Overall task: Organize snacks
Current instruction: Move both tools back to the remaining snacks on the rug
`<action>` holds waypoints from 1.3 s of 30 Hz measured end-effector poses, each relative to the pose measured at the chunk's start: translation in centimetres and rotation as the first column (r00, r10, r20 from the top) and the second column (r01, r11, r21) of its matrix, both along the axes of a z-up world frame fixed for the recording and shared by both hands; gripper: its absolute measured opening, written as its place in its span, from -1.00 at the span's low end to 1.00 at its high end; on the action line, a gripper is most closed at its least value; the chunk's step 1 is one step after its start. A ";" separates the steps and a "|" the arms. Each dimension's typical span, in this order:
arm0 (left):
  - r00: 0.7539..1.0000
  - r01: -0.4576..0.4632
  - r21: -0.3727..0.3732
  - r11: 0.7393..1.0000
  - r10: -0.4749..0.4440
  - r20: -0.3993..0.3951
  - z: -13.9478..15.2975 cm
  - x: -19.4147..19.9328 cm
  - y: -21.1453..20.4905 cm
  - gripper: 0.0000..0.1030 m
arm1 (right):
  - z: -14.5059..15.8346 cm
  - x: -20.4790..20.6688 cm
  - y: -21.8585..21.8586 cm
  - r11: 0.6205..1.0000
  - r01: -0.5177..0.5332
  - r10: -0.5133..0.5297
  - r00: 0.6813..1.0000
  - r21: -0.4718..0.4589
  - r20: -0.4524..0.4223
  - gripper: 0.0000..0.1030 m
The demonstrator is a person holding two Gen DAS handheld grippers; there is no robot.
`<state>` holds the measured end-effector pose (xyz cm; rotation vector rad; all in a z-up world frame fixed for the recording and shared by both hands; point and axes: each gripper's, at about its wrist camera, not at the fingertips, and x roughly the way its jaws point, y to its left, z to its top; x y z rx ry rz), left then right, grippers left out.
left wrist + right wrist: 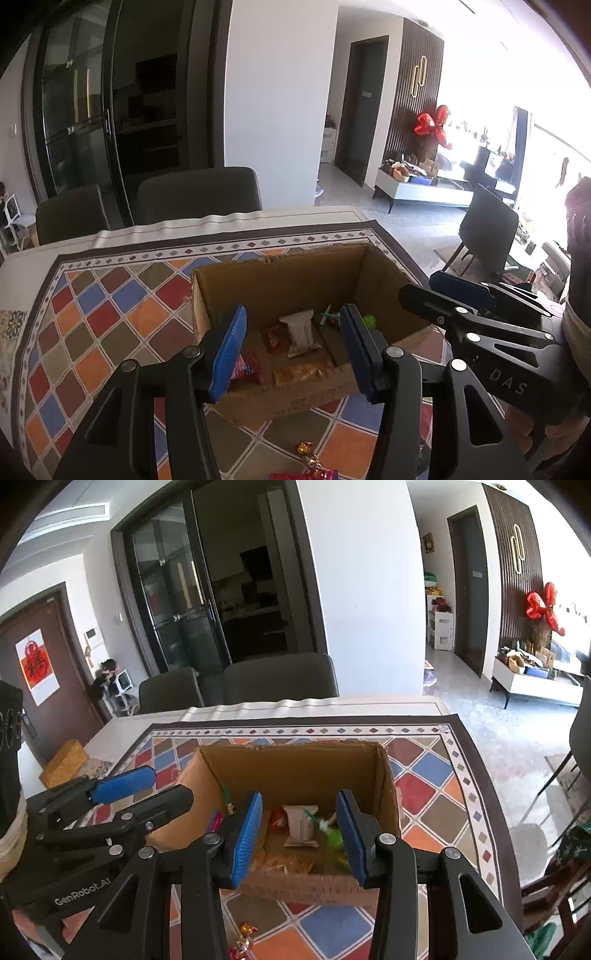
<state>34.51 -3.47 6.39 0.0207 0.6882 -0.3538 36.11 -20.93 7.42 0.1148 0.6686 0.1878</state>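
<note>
1. Several snacks already lie in the cardboard box [280, 280]: a white packet [301, 332], a red packet [274, 339] and others.
2. A few wrapped candies [308, 456] remain on the tablecloth [110, 317] near the table's front edge.
3. The left gripper [293, 349] and right gripper [299, 836] hang over the box's near rim, jaws apart and empty; the candies lie below and behind them.
</note>
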 end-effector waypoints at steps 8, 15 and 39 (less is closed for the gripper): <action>1.000 -0.007 -0.009 1.000 0.007 -0.003 0.0 -2.4 0.9 0.05 | 0.5 -2.3 0.1 1.000 0.017 -0.017 1.000 0.003 0.007 -0.16; 0.999 -0.013 0.002 1.000 0.013 -0.047 -1.1 -3.9 1.0 0.05 | -0.4 -3.7 0.4 1.000 0.005 -0.005 0.999 0.012 -0.039 -0.16; 0.946 0.038 0.117 0.992 0.002 -0.325 -9.4 -5.4 -1.1 0.05 | -9.1 -5.0 -1.2 0.999 0.050 -0.051 0.901 -0.013 -0.430 -0.10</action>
